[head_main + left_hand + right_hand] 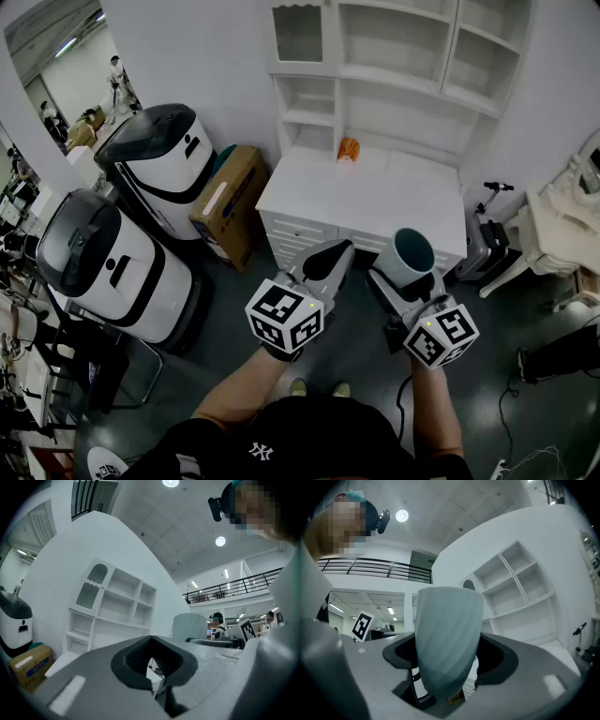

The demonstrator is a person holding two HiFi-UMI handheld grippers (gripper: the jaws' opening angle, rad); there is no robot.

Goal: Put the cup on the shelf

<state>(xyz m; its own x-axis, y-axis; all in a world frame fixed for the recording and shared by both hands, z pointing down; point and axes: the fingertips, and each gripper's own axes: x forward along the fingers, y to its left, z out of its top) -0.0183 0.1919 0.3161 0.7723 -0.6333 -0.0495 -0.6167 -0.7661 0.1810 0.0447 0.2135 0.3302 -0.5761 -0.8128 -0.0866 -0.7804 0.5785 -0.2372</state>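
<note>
A pale teal ribbed cup (409,254) with a dark inside stands upright in my right gripper (406,279), whose jaws are shut on its lower body; the cup (446,639) fills the middle of the right gripper view. My left gripper (325,265) is beside it on the left, shut with nothing between its jaws. The white shelf unit (394,66) with open compartments rises behind the white desk top (366,199), ahead of both grippers. From the left gripper view I see the shelf (110,606) at the left and the cup (190,626) to the right.
A small orange object (348,148) lies at the back of the desk top. Two white and black machines (159,159) and a cardboard box (230,202) stand to the left of the desk. A white chair (553,220) and a scooter (487,234) are on the right.
</note>
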